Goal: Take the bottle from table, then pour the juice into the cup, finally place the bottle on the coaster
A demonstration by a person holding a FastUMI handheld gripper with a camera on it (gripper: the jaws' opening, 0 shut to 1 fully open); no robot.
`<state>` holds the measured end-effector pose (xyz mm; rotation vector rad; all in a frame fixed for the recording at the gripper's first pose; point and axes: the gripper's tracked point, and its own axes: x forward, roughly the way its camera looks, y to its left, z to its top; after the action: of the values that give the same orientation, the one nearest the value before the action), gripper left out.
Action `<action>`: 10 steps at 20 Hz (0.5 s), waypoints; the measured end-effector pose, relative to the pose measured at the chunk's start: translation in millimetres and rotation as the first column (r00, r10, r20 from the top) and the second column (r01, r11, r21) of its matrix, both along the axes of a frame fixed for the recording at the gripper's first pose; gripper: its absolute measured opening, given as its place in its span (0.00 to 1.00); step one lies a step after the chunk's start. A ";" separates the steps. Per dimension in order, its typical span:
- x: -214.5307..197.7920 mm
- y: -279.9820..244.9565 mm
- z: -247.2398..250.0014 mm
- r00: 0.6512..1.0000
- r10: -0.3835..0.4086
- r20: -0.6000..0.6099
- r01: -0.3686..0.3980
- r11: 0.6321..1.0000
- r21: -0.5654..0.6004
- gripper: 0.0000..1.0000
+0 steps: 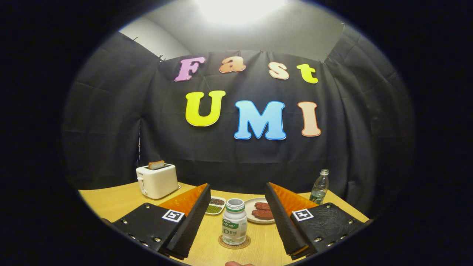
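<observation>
Wooden table (111, 201), bottle (234, 221) upright on coaster (234, 245), fingers (184, 225) spread apart around it, black-draped booth

Bottle (234, 222) upright on coaster (234, 242), between wide-open jaws, untouched.

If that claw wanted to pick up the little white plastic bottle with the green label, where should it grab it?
Probably around the straight middle of the small white plastic bottle, below its wider cap, coming level from the front. It stands upright on a round woven coaster, centred between the open gripper fingers, so closing on its two round sides looks simplest.
</observation>
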<state>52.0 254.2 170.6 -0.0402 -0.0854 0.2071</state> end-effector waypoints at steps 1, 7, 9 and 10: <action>-4.3 0.7 6.4 1.000 0.008 -0.003 -0.008 1.000 0.004 0.91; -29.4 -12.9 28.9 1.000 0.016 0.004 -0.016 1.000 -0.004 0.91; -33.3 -21.6 32.3 1.000 0.006 0.013 -0.006 1.000 -0.003 0.91; -34.7 -25.9 31.8 1.000 -0.001 0.014 0.001 1.000 -0.003 0.91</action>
<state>17.3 228.3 202.4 -0.0449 -0.0990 0.2063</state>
